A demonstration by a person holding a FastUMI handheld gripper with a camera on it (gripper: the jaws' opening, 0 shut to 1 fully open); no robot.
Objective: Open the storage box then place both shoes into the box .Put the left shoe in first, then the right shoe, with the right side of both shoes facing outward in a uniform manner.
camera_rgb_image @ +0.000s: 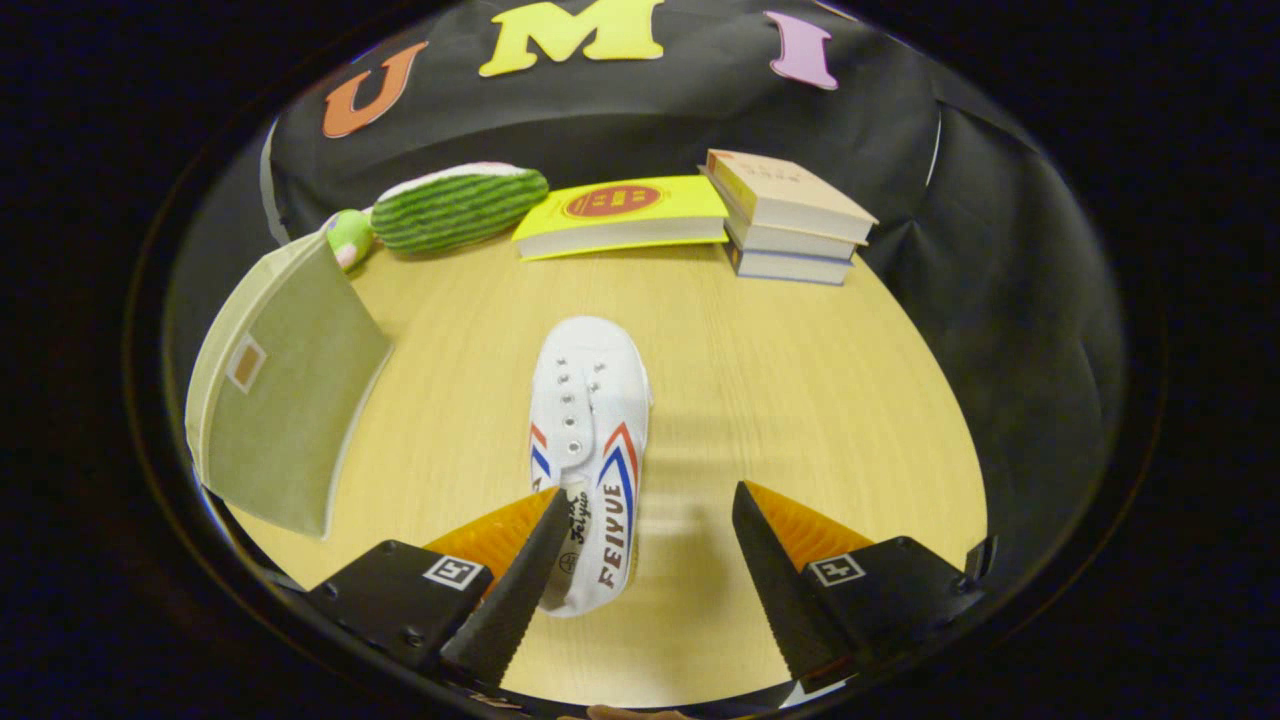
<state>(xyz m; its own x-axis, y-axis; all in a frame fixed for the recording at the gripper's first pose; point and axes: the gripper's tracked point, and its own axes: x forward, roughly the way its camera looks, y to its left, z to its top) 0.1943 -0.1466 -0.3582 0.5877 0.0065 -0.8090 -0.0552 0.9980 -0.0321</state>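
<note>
A white canvas shoe (590, 440) with red and blue stripes lies on the wooden table (800, 400), toe pointing away from me. Its heel end sits between my fingers, close against the left finger (520, 580); the right finger (770, 560) stands apart from it. My gripper (650, 510) is open, hovering over the shoe's heel without pressing on it. A beige fabric storage box (285, 385) stands to the left of the shoe, its flat side turned toward me; I cannot tell whether its lid is open.
At the table's back lie a green striped plush toy (455, 205), a yellow book (625, 212) and a stack of three books (790, 215). Bare tabletop stretches to the right of the shoe.
</note>
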